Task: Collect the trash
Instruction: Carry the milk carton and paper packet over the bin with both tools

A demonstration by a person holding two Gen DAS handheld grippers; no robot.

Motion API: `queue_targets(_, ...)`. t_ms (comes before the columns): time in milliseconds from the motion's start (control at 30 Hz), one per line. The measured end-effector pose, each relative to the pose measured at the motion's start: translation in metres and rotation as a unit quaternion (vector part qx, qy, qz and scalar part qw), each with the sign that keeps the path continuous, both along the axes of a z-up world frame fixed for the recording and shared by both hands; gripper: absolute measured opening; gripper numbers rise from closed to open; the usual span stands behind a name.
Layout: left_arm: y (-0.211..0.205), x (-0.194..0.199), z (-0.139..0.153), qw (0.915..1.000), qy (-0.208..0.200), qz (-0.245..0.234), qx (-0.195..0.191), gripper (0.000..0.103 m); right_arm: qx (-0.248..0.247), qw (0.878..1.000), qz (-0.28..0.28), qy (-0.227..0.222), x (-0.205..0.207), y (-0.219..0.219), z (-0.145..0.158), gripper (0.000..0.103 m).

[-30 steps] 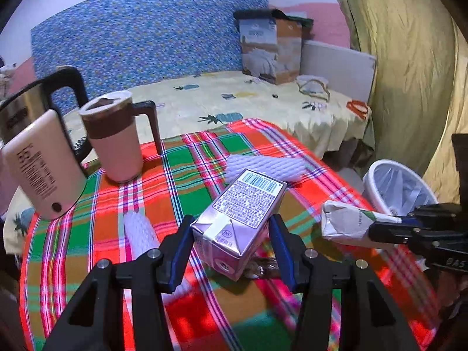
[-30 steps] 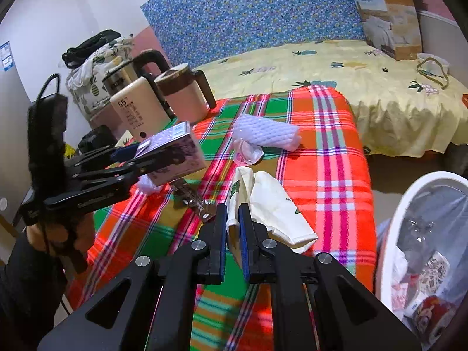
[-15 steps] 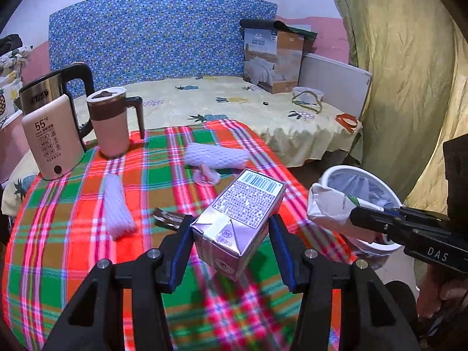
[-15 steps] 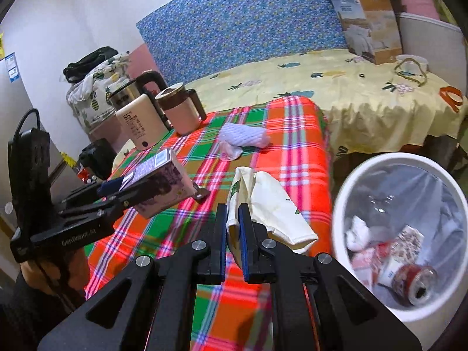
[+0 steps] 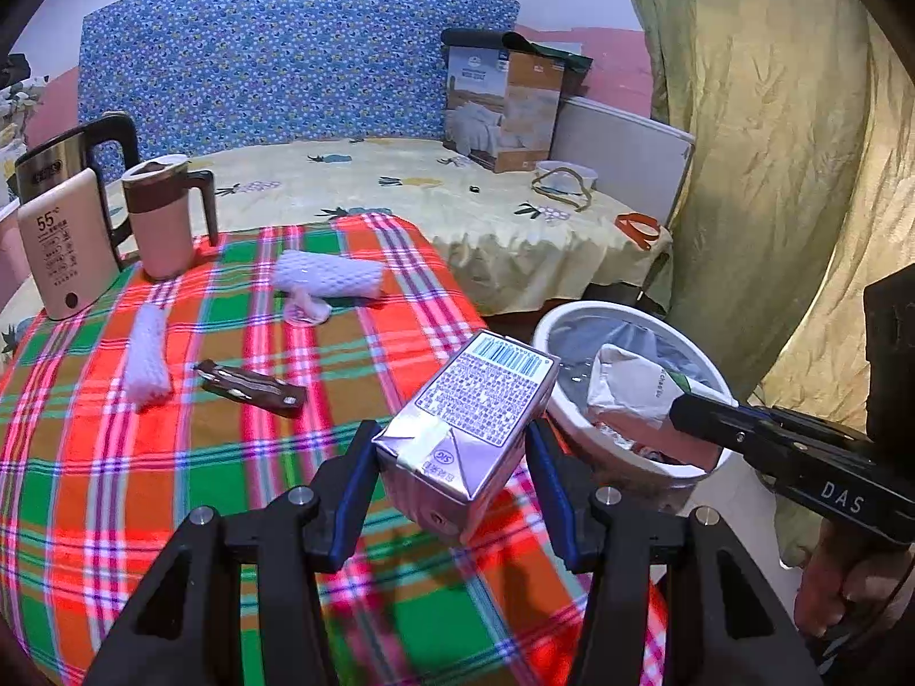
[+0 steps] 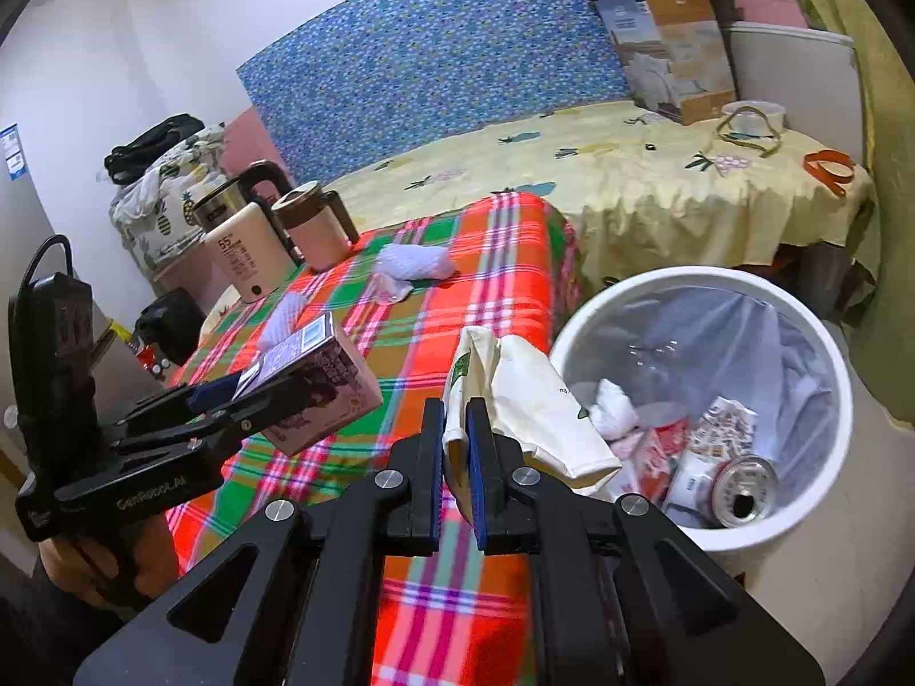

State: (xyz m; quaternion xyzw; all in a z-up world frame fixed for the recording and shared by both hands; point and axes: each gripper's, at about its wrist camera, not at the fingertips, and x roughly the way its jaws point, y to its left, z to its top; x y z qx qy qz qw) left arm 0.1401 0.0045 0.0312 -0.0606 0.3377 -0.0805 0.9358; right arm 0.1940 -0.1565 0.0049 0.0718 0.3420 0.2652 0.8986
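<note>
My left gripper (image 5: 452, 451) is shut on a purple drink carton (image 5: 472, 429) and holds it above the right edge of the plaid table (image 5: 171, 457); the carton also shows in the right wrist view (image 6: 320, 383). My right gripper (image 6: 454, 429) is shut on a crumpled white paper bag (image 6: 532, 406), held just left of the white trash bin (image 6: 823, 343). In the left wrist view the bag (image 5: 629, 389) hangs over the bin (image 5: 549, 331). The bin holds a can (image 6: 743, 489) and wrappers.
On the table lie two white foam nets (image 5: 326, 274) (image 5: 146, 354), a brown wrapper (image 5: 251, 389), a mug (image 5: 163, 217) and a kettle (image 5: 63, 246). A bed with a yellow sheet (image 5: 457, 211) lies behind. A green curtain (image 5: 772, 171) hangs at the right.
Both grippers have moved right, from over the table toward the bin, each still holding its item. The paper bag now hangs over the bin's near rim.
</note>
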Motion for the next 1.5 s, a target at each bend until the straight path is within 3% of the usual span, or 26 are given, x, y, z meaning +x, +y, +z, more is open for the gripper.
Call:
queue_targets(667, -0.062, 0.013, -0.004, 0.9987, 0.01, -0.051, 0.003, 0.054, 0.013, 0.998, -0.064, 0.002, 0.002, -0.052, -0.008, 0.01)
queue_targets(1500, -0.128, 0.071, -0.02, 0.9932, 0.035, -0.11, 0.017, 0.054, 0.017, 0.991, -0.13, 0.035, 0.026, -0.104, -0.027, 0.01)
